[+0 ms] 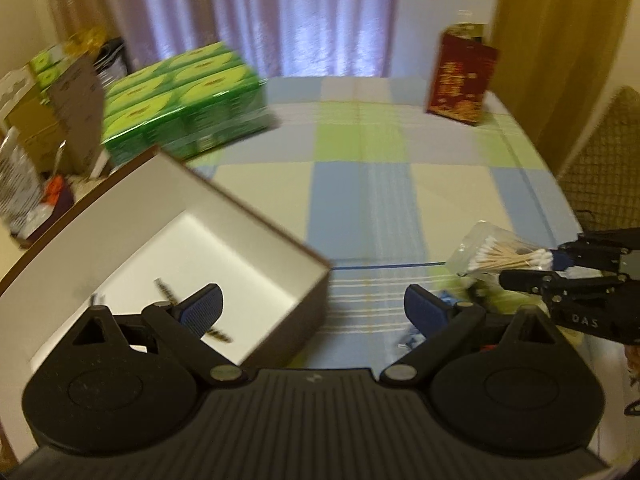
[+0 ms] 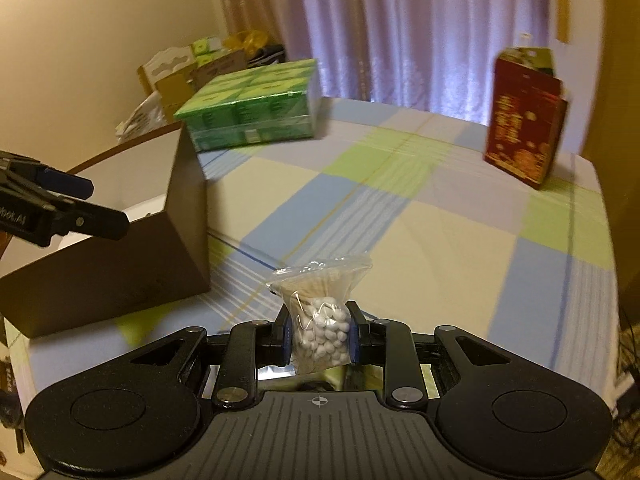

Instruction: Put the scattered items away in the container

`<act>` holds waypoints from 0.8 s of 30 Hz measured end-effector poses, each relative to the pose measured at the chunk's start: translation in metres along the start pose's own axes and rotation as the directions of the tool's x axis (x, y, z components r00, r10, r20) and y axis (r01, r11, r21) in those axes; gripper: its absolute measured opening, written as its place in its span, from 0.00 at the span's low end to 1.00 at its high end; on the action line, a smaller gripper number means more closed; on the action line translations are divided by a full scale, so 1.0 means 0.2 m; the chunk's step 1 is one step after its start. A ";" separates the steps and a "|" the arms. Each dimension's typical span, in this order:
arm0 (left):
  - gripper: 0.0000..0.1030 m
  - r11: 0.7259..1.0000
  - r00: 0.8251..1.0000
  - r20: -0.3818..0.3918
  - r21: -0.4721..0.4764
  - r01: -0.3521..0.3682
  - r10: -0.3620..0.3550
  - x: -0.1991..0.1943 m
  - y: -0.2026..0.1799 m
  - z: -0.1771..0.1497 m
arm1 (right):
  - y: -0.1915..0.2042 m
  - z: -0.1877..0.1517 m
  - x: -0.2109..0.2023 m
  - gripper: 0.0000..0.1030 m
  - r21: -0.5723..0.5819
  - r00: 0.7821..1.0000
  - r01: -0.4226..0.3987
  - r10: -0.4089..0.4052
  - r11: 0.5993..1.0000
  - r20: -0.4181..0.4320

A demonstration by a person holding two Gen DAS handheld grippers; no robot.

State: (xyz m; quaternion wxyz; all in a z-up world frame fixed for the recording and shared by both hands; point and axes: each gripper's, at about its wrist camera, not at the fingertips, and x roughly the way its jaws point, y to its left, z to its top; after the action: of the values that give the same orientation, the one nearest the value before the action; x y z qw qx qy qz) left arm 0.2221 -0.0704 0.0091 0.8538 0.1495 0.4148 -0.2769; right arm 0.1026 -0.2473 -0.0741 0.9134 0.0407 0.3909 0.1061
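We are looking at a room in a home. We see a table under a checked cloth of blue, green and cream squares [image 2: 420, 216], pale lilac pleated curtains [image 1: 304, 16] across a window behind it, a wrapped pack of green cardboard cartons [image 1: 188, 108], a dark red box with gold print [image 2: 524, 124], and stacked cardboard boxes [image 1: 48, 120] against the cream wall.

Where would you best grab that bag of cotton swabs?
At one end, across the bundled tips, as the right gripper has it: the swab bag is soft and narrow there, so the pads squeeze the swabs from both sides, coming along their length, and the bag's other end sticks out ahead.
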 end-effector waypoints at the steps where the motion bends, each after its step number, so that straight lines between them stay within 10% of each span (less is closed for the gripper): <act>1: 0.92 1.000 1.000 0.008 0.018 0.019 -0.019 0.00 -0.03 0.00 | -0.02 -0.01 -0.02 0.28 0.011 1.000 0.005 -0.005 1.000 0.004; 11: 0.78 0.943 0.981 -0.035 0.270 0.194 -0.192 0.13 -0.34 -0.06 | -0.20 -0.12 -0.22 0.28 0.124 0.997 0.072 -0.074 0.990 0.013; 24: 0.65 0.850 0.950 -0.239 0.440 0.290 -0.200 0.51 -0.52 -0.16 | -0.28 -0.23 -0.32 0.28 0.218 0.992 0.123 -0.126 0.968 -0.001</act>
State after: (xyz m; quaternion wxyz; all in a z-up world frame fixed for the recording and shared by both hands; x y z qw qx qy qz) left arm 0.1910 -0.1727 -0.0938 0.7075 0.3221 0.4281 -0.4610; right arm 0.0350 -0.3159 -0.0693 0.9108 0.1166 0.3960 0.0048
